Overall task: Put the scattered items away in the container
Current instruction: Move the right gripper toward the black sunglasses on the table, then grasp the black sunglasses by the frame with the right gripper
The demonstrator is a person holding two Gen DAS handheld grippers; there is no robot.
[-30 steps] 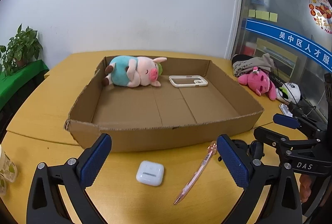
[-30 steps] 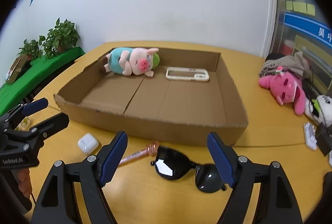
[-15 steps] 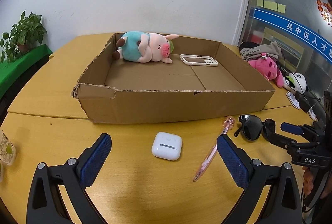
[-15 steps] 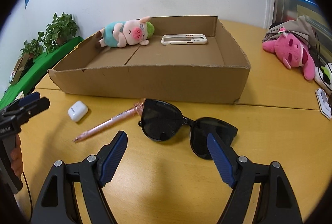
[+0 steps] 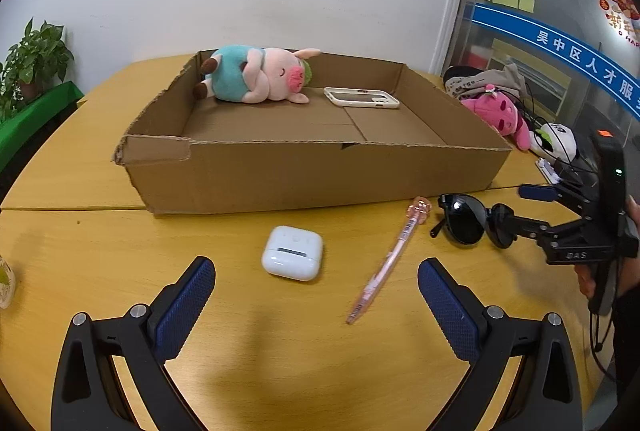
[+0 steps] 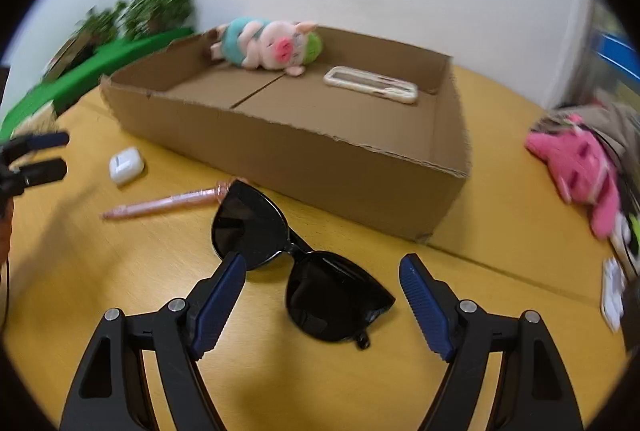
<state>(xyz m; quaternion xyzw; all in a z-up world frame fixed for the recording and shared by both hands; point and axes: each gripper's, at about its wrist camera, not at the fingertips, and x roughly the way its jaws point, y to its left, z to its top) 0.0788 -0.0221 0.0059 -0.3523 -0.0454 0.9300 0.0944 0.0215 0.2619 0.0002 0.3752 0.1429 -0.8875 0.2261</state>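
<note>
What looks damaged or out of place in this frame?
The cardboard box has a torn, ragged near-left corner. The earbud case, pink pen and sunglasses lie outside it on the table.

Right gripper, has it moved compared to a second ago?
Yes. The right gripper has dropped toward the table and closed in on the sunglasses, which lay nearer the cardboard box edge in its view before.
</note>
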